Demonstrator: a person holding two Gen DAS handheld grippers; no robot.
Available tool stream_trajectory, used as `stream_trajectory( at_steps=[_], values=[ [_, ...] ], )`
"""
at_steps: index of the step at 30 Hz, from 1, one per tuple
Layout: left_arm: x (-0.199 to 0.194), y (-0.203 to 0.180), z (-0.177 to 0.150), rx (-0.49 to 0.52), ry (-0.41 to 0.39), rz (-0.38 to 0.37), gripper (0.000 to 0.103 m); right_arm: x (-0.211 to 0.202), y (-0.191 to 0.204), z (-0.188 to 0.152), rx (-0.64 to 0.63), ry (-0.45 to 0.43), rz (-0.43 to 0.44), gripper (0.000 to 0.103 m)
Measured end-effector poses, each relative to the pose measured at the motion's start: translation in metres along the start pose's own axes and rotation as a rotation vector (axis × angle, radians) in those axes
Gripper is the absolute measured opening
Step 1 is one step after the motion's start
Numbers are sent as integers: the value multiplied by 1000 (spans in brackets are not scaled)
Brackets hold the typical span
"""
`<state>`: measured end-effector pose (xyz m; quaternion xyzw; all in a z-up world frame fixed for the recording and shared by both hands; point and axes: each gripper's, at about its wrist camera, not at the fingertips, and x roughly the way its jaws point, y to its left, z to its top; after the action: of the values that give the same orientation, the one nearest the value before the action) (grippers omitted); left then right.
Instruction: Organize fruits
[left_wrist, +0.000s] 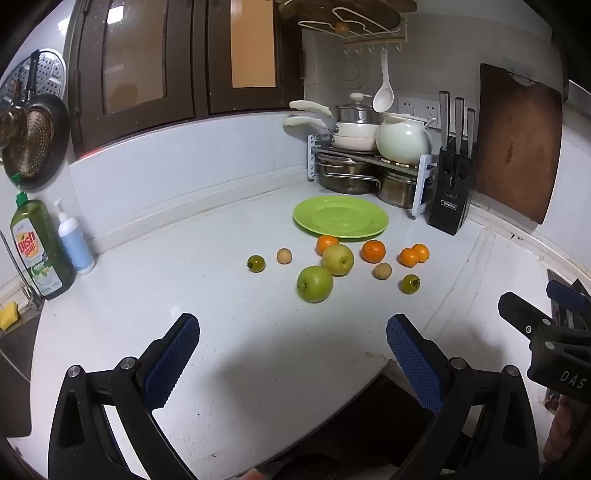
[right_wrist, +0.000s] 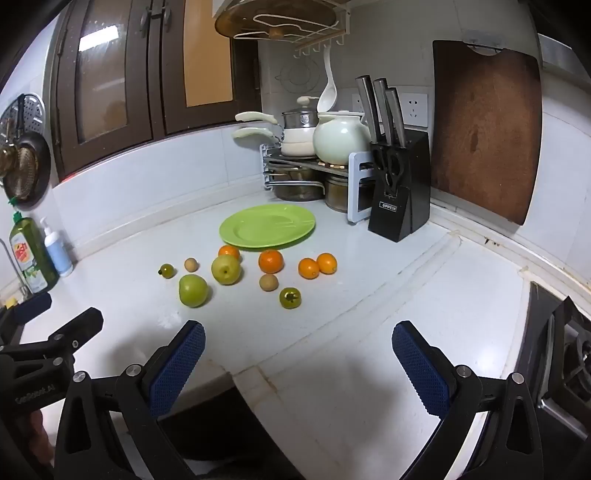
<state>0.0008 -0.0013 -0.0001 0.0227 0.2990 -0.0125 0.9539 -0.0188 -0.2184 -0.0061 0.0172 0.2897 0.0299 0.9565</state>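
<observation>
- While both tools hang over the near edge of the white counter (left_wrist: 229, 332), every fruit lies loose beyond them, none on the green plate (left_wrist: 340, 217).
- Left gripper (left_wrist: 291, 354): jaws spread wide, nothing between the blue pads; the fruit sits well ahead of its tips, on the near side of the plate.
- Right gripper (right_wrist: 297, 360): jaws equally wide, holding nothing; the fruit lies ahead and slightly left of it.
- Green apple (left_wrist: 314, 283): nearest fruit to the tools, farthest of the apples from the plate.
- Yellow-green apple (left_wrist: 337, 259): just beyond it, touching an orange (left_wrist: 326, 243) that sits at the plate's near rim.
- Second orange (left_wrist: 373, 251): near the plate's rim, apart from the apples.
- Pair of small oranges (left_wrist: 414, 254): touching each other, right of the plate's near edge.
- Two dark green small fruits (left_wrist: 256, 263) (left_wrist: 410, 284) and two tan ones (left_wrist: 284, 256) (left_wrist: 381, 271): scattered on the plate's near side.
</observation>
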Motion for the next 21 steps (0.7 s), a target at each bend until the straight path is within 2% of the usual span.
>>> stream_trajectory(
  at_steps=[11,21],
  values=[
    [-9,-1,-1,-21,-37,0,103,-6,2,-4,0,0,-4,102],
    [-9,5,-1,-30,-19,-12,103,-7,3,-2,-8,-6,-4,102]
  ],
)
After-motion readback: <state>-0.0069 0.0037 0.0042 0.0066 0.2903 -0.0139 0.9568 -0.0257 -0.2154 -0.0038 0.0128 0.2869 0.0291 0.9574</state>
